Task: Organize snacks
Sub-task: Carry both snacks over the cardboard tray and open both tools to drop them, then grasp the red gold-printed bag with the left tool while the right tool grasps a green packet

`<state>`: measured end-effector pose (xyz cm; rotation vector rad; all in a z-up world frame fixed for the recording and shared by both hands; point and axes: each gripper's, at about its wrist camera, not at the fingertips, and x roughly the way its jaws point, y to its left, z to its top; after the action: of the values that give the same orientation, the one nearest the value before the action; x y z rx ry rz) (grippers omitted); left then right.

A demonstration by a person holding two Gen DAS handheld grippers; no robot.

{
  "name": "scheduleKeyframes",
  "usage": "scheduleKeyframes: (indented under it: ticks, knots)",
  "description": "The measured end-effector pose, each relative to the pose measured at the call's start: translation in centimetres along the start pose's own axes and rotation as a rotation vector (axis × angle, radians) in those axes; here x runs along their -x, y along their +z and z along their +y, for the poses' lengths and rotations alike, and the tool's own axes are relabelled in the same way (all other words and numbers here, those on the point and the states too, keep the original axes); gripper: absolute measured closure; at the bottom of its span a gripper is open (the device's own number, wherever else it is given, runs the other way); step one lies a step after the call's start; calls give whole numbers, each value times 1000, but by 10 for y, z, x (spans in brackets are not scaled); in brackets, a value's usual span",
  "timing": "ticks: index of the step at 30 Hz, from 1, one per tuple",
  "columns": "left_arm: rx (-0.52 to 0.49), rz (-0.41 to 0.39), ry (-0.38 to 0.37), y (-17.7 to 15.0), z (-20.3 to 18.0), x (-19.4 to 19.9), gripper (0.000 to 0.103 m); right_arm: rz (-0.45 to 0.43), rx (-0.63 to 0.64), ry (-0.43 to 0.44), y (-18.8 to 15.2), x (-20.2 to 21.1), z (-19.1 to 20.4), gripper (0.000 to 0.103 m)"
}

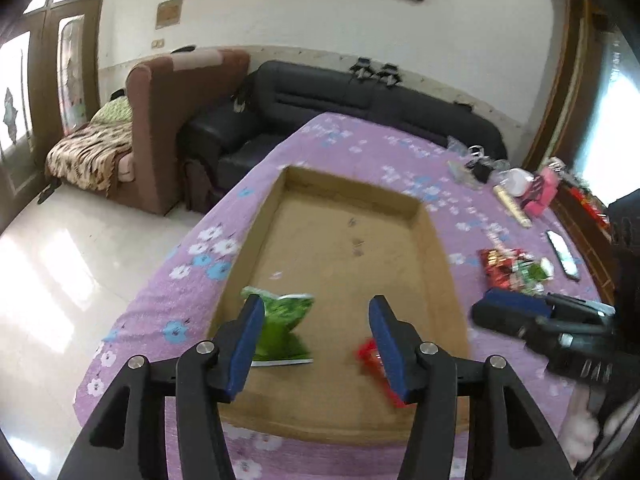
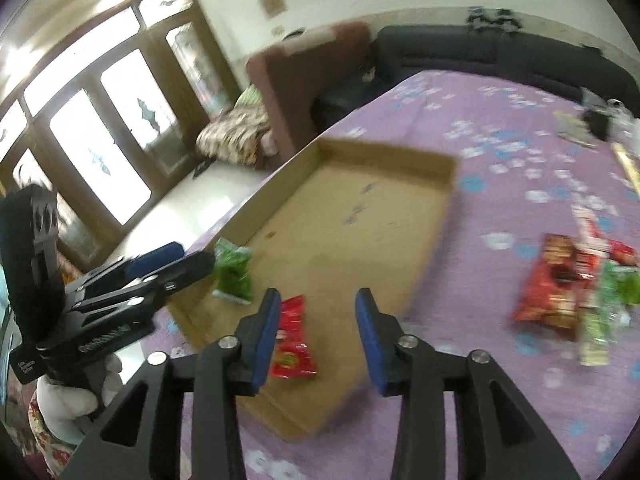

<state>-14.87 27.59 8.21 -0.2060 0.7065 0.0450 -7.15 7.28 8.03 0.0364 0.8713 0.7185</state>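
Note:
A shallow cardboard tray [image 1: 352, 188] lies on the purple flowered cloth. A green snack packet [image 1: 284, 328] and a red snack packet [image 1: 370, 354] lie on its floor at the near end. My left gripper [image 1: 316, 300] hangs open above them, its pads touching neither. In the right wrist view, my right gripper [image 2: 318, 293] is open over the tray [image 2: 384, 152], just right of the red packet [image 2: 292, 336]. The green packet [image 2: 234, 276] lies beyond, next to the left gripper [image 2: 192, 256]. A pile of red and green snack packets [image 2: 568, 292] sits on the cloth to the right.
A phone [image 1: 562, 254], a pink item [image 1: 540, 194] and small clutter lie at the table's far right. The right gripper [image 1: 486, 308] sits just past the tray's right wall. A black sofa [image 1: 360, 96] and brown armchair [image 1: 172, 120] stand behind; the table's left edge drops to tiled floor.

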Motion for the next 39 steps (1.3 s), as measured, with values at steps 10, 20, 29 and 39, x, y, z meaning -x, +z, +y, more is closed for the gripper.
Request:
scheduleKeyframes:
  ticks: [10,20,29,39]
  knots:
    - [-81,10,-185,5,-72,-2,43,-103,-255,-260,-26,92,-158,45]
    - [-175,143,-277,9,-159,-55,43,6,-243,-288,-38,33,-181,49]
    - [-208,238,-273,20,-206,-110,43,-4,-280,-239,-43,22,-196,84]
    - [-346,294,-194,5,-248,-164,41,-36,-339,-198,-51,41,-209,85]
